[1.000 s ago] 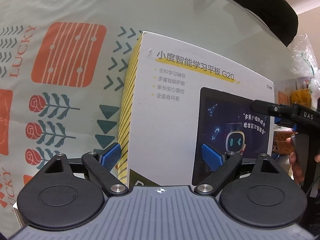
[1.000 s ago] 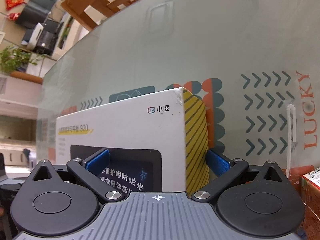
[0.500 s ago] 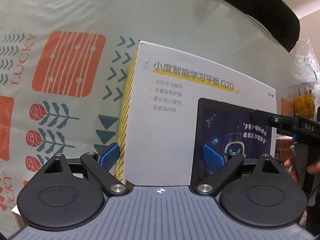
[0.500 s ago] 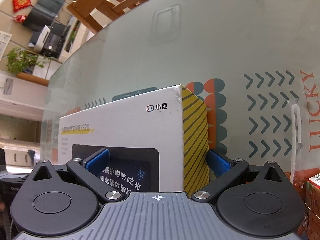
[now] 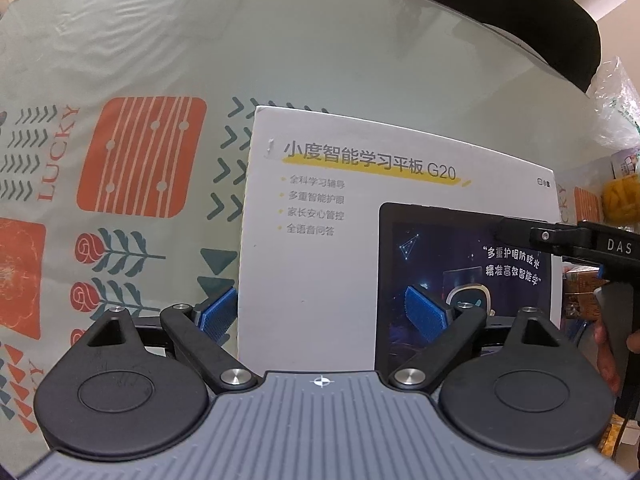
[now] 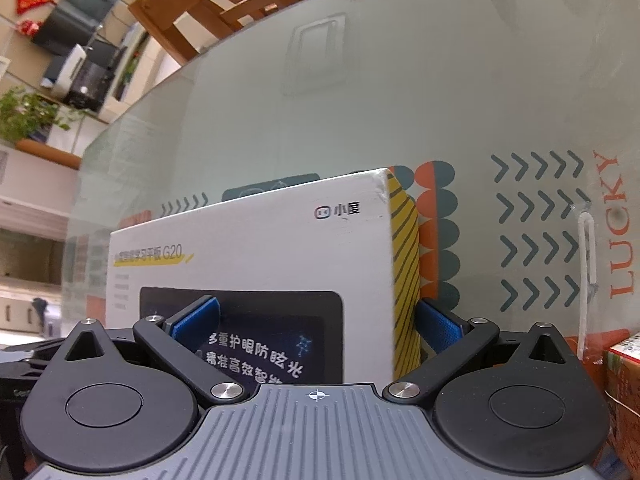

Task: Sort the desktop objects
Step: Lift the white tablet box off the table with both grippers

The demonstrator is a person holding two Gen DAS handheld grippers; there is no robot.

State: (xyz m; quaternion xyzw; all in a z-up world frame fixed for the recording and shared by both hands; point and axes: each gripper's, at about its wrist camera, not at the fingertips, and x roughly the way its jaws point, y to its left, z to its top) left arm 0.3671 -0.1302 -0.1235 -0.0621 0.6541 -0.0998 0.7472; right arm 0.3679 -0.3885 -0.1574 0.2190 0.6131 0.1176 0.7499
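Observation:
A large white tablet box (image 5: 360,240) with Chinese print, a dark tablet picture and yellow striped sides is held above the patterned tablecloth (image 5: 120,160). My left gripper (image 5: 324,316) is shut on its left end, one blue pad on the face and one on the far side. My right gripper (image 6: 316,320) is shut on the box's right end (image 6: 280,248), its pads on the face and the striped side. The right gripper's black body (image 5: 592,240) shows at the right of the left wrist view.
The round table has a glass-covered cloth (image 6: 440,100) printed with LUCKY. A white plastic strip (image 6: 586,248) lies on it to the right. An orange carton (image 6: 624,380) is at the right edge. Bags and a yellow item (image 5: 620,196) sit at the far right. A wooden chair (image 6: 224,4) stands beyond.
The box has swung so its face turns more toward the left camera and the yellow side has gone out of sight there. Both grippers stay shut on it.

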